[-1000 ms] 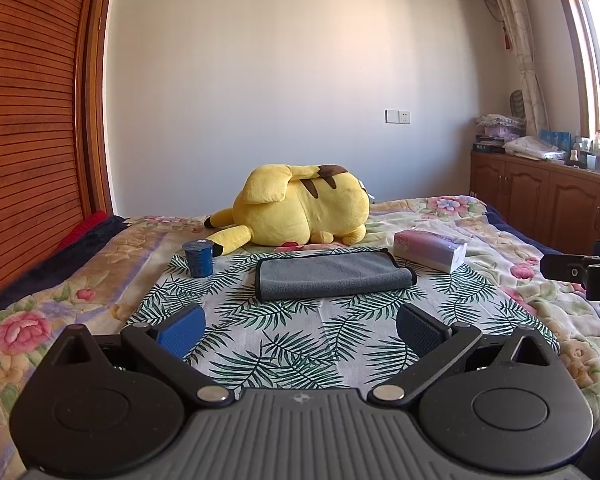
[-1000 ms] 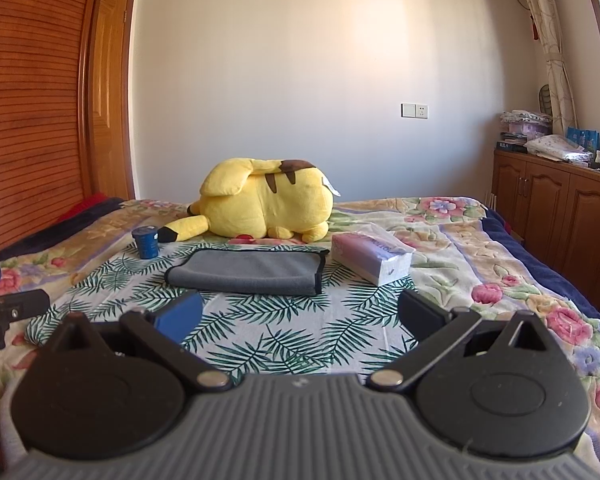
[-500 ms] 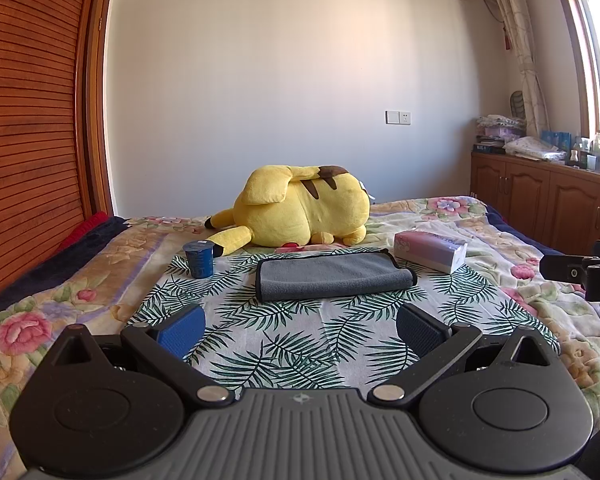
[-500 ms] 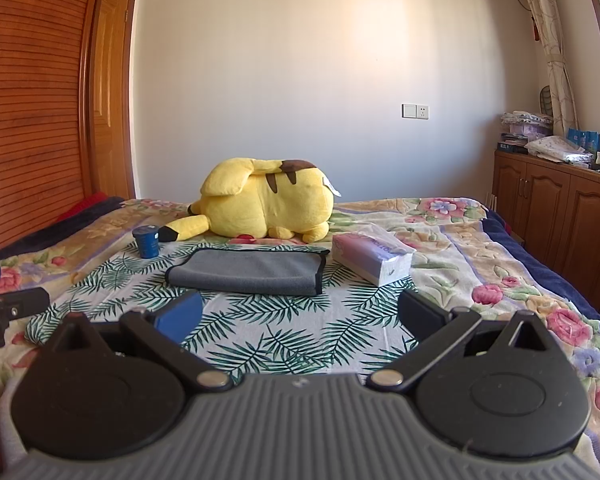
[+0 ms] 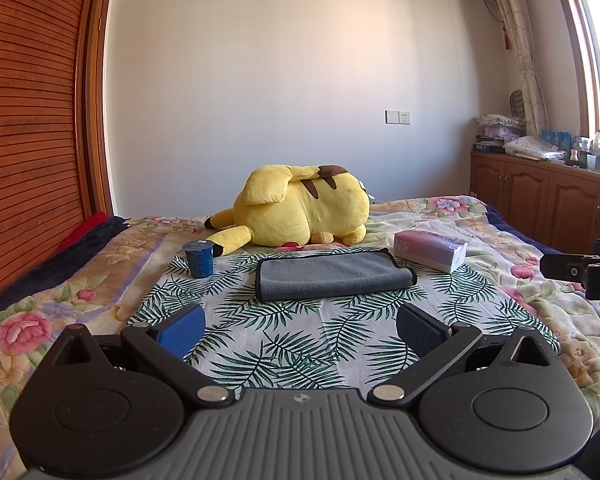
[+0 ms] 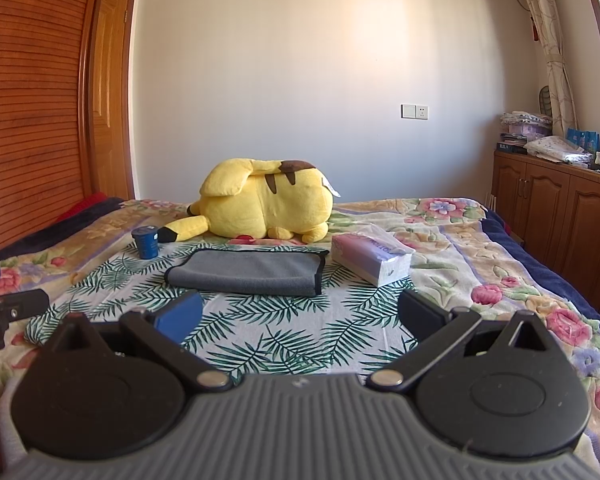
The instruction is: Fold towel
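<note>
A grey towel (image 5: 332, 276) lies folded flat on the palm-leaf cloth (image 5: 300, 336) on the bed; it also shows in the right wrist view (image 6: 248, 272). My left gripper (image 5: 300, 326) is open and empty, held above the cloth well short of the towel. My right gripper (image 6: 300, 316) is open and empty, also short of the towel. The right gripper's tip shows at the right edge of the left wrist view (image 5: 580, 272). The left gripper's tip shows at the left edge of the right wrist view (image 6: 4, 312).
A yellow plush toy (image 5: 300, 212) lies behind the towel. A blue cup (image 5: 199, 258) stands left of the towel and a tissue pack (image 5: 430, 250) lies to its right. Wooden cabinets (image 5: 548, 204) line the right wall and a slatted wardrobe (image 5: 28, 120) the left.
</note>
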`<state>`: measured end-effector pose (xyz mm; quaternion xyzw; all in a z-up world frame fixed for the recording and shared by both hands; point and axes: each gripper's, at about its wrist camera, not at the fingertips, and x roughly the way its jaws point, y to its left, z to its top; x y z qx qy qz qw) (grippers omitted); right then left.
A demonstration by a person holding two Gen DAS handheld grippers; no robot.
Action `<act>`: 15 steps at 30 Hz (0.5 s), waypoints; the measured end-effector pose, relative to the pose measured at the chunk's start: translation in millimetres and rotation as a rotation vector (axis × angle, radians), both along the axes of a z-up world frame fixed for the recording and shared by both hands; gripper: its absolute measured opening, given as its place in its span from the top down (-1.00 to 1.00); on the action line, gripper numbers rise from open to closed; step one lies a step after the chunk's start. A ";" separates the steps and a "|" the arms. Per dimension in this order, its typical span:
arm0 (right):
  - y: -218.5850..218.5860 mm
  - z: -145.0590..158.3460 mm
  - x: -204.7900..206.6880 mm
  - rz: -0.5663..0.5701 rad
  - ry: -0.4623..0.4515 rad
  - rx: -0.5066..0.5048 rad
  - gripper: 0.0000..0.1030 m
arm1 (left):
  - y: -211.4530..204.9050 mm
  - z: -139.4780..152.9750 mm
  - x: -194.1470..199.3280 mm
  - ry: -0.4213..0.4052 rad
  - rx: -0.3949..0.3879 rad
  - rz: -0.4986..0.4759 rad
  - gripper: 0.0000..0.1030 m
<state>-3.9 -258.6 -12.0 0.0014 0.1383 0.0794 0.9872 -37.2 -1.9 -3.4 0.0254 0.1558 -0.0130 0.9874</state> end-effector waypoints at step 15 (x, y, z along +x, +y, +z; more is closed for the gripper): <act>0.6 0.2 -0.6 0.000 -0.001 0.000 -1.00 | 2.2 0.1 0.5 0.000 0.005 -0.001 -0.69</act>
